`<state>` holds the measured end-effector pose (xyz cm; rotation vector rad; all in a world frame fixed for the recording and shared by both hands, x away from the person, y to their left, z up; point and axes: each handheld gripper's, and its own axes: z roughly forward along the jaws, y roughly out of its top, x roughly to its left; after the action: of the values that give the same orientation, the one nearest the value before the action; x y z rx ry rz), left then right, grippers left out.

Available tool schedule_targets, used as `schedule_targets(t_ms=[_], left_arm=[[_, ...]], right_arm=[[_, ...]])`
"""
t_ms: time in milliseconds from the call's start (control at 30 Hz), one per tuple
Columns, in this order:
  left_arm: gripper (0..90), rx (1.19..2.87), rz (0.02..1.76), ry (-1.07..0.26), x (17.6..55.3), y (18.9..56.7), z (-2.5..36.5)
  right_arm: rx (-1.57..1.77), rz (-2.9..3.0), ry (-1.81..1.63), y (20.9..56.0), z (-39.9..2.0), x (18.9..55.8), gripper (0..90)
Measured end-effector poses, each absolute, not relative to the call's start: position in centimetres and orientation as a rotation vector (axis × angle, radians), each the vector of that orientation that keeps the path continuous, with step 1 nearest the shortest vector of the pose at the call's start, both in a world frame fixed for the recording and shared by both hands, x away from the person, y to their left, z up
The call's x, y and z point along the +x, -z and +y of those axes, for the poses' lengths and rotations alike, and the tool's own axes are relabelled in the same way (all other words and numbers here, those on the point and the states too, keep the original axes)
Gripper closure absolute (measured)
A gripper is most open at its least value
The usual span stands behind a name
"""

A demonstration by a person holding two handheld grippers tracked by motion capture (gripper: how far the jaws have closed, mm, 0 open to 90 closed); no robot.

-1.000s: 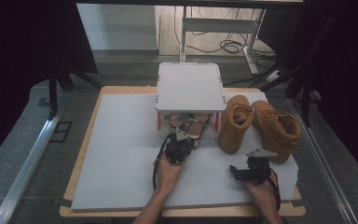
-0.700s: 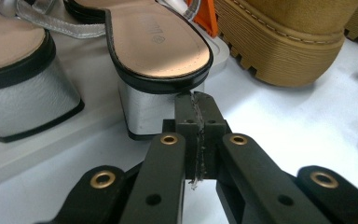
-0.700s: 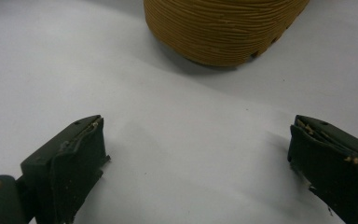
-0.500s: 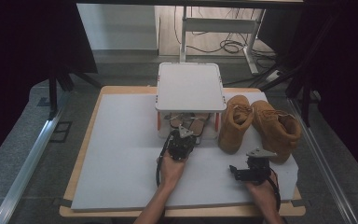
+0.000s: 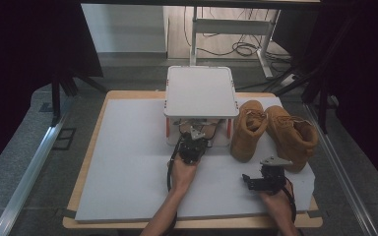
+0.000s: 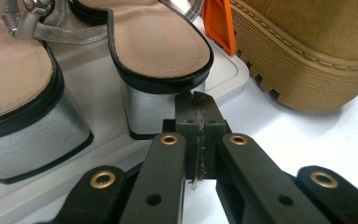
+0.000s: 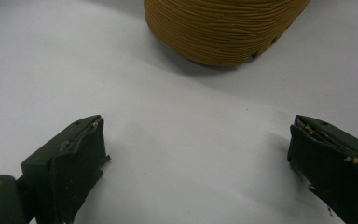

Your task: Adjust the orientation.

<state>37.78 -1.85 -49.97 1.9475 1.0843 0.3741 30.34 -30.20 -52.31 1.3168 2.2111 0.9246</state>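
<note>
My left gripper [image 6: 196, 105] is clenched empty, tips touching the silver block heel of the right-hand beige-insole sandal [image 6: 161, 100] on the white rack's lower shelf [image 6: 223, 77]. Open before grasping. My right gripper [image 7: 196, 154] rests released. The tan boot [image 6: 317, 51] crowds one side; the table [image 5: 128, 162] offers open room.

My right gripper [image 7: 198, 163] has its jaws spread wide over the white mat [image 7: 168, 140], nothing between them; the tan boot sole [image 7: 223, 28] lies well beyond them.
</note>
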Motion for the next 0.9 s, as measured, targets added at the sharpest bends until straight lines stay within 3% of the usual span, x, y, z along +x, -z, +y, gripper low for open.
schedule_targets(t_ms=[900], left_arm=[[89.5,1.939,1.095,-0.379,39.5,50.1,-2.7]], right_arm=[[1.317,2.211,-0.925,52.3,-30.2,30.3,4.1]])
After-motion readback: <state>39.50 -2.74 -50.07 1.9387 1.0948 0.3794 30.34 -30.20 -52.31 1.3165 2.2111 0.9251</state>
